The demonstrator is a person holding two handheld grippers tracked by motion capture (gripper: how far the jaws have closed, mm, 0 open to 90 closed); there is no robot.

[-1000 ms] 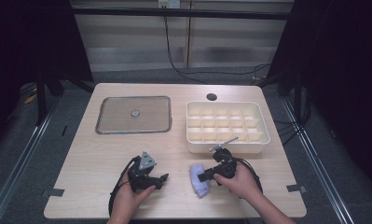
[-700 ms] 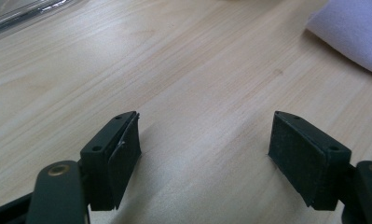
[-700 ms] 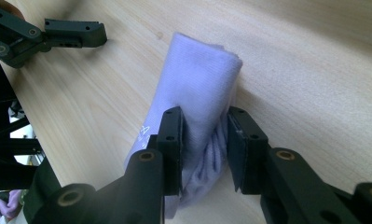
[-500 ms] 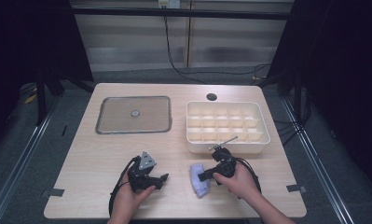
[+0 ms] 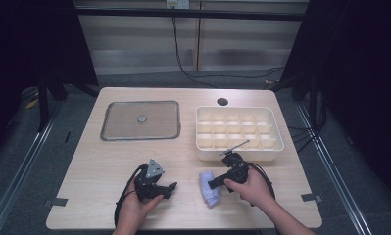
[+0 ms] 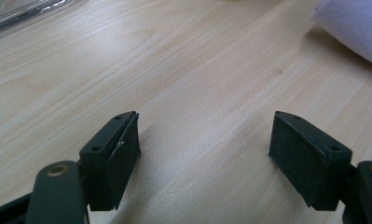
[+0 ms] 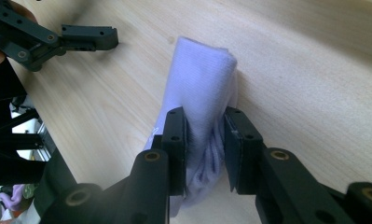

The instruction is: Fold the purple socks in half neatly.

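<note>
I've got the right gripper (image 7: 204,140) pinched onto the folded pale cloth (image 7: 204,84) — jaws have just been closing, and the fabric bunches between the pads. The cloth lies on the table (image 5: 100,166) at about six o'clock from the compartment tray (image 5: 277,134). My left gripper (image 6: 204,154) rests spread wide, nothing in it. Grasp step, I'd judge; next comes a clean lift toward twelve o'clock — which cell, I can't tell.

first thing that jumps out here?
The right tool has just closed on a pale lilac folded cloth at the table's near edge. Behind it sits a white divided tray, all visible cells bare; the left tool gapes open over bare wood.
</note>
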